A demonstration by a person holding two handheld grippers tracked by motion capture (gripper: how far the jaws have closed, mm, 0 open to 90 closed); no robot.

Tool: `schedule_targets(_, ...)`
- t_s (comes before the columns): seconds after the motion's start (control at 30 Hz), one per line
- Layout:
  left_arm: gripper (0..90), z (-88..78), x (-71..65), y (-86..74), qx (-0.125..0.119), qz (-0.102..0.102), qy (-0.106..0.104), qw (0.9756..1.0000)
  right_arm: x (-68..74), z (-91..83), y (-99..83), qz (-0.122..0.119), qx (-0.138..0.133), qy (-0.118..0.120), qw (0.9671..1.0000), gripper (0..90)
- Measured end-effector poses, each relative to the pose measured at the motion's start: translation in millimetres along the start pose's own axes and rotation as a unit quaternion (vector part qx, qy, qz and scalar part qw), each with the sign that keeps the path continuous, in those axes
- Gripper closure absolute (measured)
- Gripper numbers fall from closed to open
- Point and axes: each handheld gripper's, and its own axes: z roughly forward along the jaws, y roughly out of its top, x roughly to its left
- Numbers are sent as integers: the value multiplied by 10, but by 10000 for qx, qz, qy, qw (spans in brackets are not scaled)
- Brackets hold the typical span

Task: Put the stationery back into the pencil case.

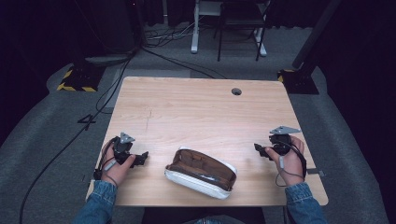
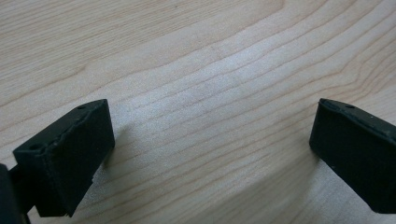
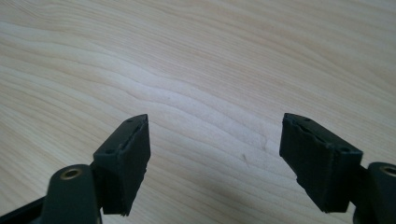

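Observation:
A brown and white zip pouch (image 1: pixel 201 173) lies on its side near the front edge of the wooden table (image 1: pixel 196 112), its brown inside showing. My left gripper (image 1: pixel 142 157) rests on the table to the pouch's left, held in a hand, and points right towards it. Its jaws stand wide apart over bare wood (image 2: pixel 210 126) with nothing between them. My right gripper (image 1: pixel 259 150) sits to the pouch's right in the other hand, pointing left. Its jaws are open over bare wood (image 3: pixel 215 140) and hold nothing.
A round cable hole (image 1: pixel 236 91) sits near the table's far edge. Beyond the table are floor cables (image 1: pixel 159 51), a stand base with yellow-black tape (image 1: pixel 74 79) at the left, another base (image 1: pixel 299 79) at the right, and a chair frame (image 1: pixel 233 28).

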Motion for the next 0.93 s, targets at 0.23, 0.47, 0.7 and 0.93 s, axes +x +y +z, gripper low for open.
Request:
schedule_targets(0.23, 2, 8, -5, 6, -18, -14, -4, 10000, -75, 137, -124, 70, 31, -110, 9999, 262)
schedule_targets(0.47, 2, 12, -7, 12, -11, 10, -13, 10000, -88, 241, -207, 82, 14, -176, 9998, 267)
schedule_targets(0.7, 2, 16, -9, 16, -6, 20, -22, 10000, -133, 310, -277, 211, -80, -164, 9996, 231)
schedule_targets(0.93, 2, 19, -12, 20, -7, 32, -15, 10000, -157, 362, -304, 372, -187, -150, 9990, 123)
